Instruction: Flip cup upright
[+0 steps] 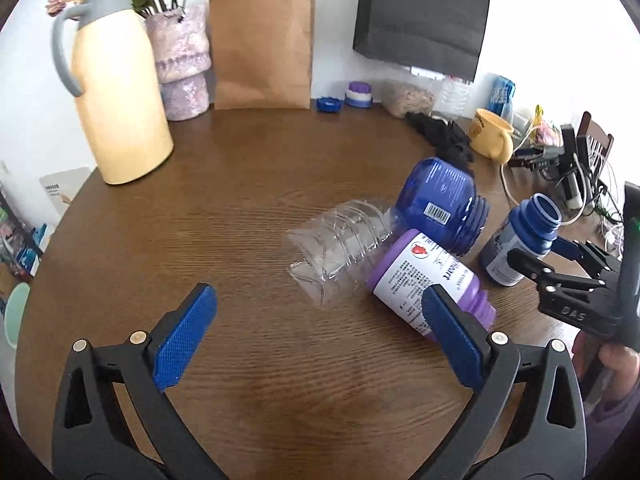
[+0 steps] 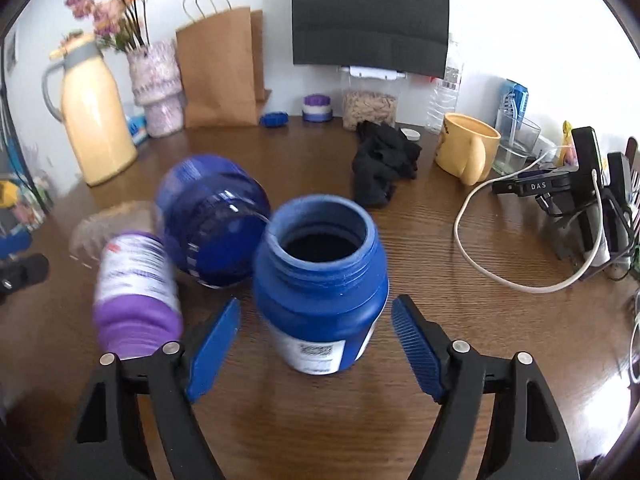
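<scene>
A small blue jar (image 2: 322,284) stands upright on the round wooden table, mouth up; it also shows in the left wrist view (image 1: 520,240). My right gripper (image 2: 316,340) is open with a pad on either side of the jar, not touching it; it shows in the left wrist view (image 1: 538,258) too. A clear plastic cup (image 1: 340,246) lies on its side. A purple bottle (image 1: 428,284) and a large dark blue jar (image 1: 442,204) also lie on their sides. My left gripper (image 1: 316,336) is open and empty, in front of the clear cup.
A cream thermos jug (image 1: 116,88), pink vase (image 1: 182,64) and brown paper bag (image 1: 260,48) stand at the back. A black cloth (image 2: 382,166), yellow mug (image 2: 468,148), glass (image 2: 516,144), white cable (image 2: 500,276) and chargers (image 2: 580,192) sit to the right.
</scene>
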`<action>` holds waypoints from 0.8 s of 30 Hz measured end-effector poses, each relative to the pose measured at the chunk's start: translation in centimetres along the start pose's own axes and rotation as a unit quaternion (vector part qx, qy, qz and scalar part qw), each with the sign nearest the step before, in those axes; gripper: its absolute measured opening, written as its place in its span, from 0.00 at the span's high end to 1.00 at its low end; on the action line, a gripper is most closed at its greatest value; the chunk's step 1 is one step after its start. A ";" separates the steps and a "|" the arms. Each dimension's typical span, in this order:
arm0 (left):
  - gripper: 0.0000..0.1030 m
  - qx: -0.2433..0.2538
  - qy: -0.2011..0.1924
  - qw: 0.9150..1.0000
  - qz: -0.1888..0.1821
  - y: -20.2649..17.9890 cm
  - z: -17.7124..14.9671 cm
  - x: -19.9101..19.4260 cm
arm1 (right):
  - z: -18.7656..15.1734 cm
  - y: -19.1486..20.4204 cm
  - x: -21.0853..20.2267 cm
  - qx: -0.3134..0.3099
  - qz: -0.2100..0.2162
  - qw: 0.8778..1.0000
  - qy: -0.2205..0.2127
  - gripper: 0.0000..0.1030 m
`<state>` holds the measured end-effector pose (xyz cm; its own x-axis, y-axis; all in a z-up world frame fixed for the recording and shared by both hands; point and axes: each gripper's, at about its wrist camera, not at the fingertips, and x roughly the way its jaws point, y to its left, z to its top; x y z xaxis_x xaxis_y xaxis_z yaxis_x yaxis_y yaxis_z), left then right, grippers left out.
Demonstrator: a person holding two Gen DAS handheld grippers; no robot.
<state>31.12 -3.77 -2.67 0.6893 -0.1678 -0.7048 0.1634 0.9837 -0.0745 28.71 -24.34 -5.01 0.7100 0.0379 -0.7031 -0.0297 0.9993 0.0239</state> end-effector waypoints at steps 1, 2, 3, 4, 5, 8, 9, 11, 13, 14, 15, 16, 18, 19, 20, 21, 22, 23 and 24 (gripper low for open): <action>0.00 -0.002 -0.004 1.000 0.001 0.0 -0.1 -0.7 | 0.0 0.1 -1.0 0.003 0.002 1.000 -0.006 0.21; 0.00 -0.006 -0.008 1.000 0.006 0.1 -0.4 -1.5 | 0.0 0.3 -1.5 0.003 0.001 1.000 -0.009 0.21; 0.00 -0.009 -0.007 1.000 0.013 0.1 -0.6 -2.2 | -0.1 0.5 -2.5 0.003 -0.001 1.000 -0.013 0.21; 0.00 -0.013 -0.008 1.000 0.016 0.2 -0.9 -3.0 | -0.4 0.8 -3.5 0.004 0.000 1.000 -0.018 0.21; 0.00 -0.017 -0.010 1.000 0.014 0.2 -1.4 -3.8 | -0.6 1.0 -4.3 0.004 0.001 1.000 -0.020 0.21; 0.00 -0.026 -0.016 0.999 0.018 0.0 -3.0 -6.7 | -1.8 1.7 -7.6 0.009 0.012 0.999 -0.029 0.21; 0.00 -0.025 -0.020 0.999 0.021 -0.2 -3.7 -7.8 | -2.3 2.1 -8.8 0.011 0.018 0.999 -0.030 0.21; 0.00 -0.024 -0.031 0.999 0.025 -0.5 -5.2 -10.2 | -3.5 2.9 -11.3 0.007 0.036 0.999 -0.040 0.21; 0.00 -0.023 -0.044 0.998 0.025 -0.9 -6.7 -12.3 | -4.9 4.3 -13.9 0.000 0.049 0.998 -0.046 0.20; 0.00 -0.019 -0.052 0.998 0.025 -1.1 -7.9 -13.8 | -5.6 4.8 -14.7 -0.002 0.053 0.997 -0.047 0.20; 0.00 -0.016 -0.055 0.998 0.030 -1.2 -8.6 -14.7 | -6.4 5.5 -15.8 -0.007 0.058 0.997 -0.047 0.20; 0.00 -0.016 -0.057 0.998 0.035 -1.3 -9.5 -15.7 | -7.3 6.0 -16.7 -0.007 0.062 0.997 -0.046 0.20; 0.00 -0.016 -0.058 0.997 0.041 -1.4 -10.8 -17.1 | -8.9 6.8 -18.1 -0.006 0.070 0.997 -0.042 0.20; 0.00 -0.017 -0.059 0.997 0.042 -1.3 -11.9 -18.1 | -9.6 7.0 -18.7 -0.004 0.072 0.997 -0.041 0.20; 0.00 -0.020 -0.061 0.997 0.042 -1.3 -12.8 -19.0 | -10.7 7.4 -19.4 0.003 0.072 0.997 -0.040 0.20; 0.00 -0.025 -0.064 0.997 0.044 -1.2 -13.7 -19.7 | -11.8 7.8 -20.1 0.010 0.076 0.996 -0.036 0.20; 0.00 -0.032 -0.069 0.996 0.051 -1.1 -14.7 -20.5 | -12.6 8.1 -20.6 0.013 0.084 0.996 -0.033 0.20; 0.00 -0.036 -0.073 0.995 0.055 -1.0 -15.8 -21.2 | -13.6 8.5 -21.2 0.015 0.095 0.995 -0.031 0.20; 0.00 -0.039 -0.071 0.995 0.057 -1.0 -16.7 -21.7 | -14.6 8.9 -21.8 0.018 0.101 0.994 -0.030 0.20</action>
<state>4.20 -0.09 0.89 0.7942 -0.0562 -0.6051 0.0267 0.9980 -0.0577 2.68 -16.31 0.14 0.7329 0.2373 -0.6376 -0.1521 0.9706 0.1864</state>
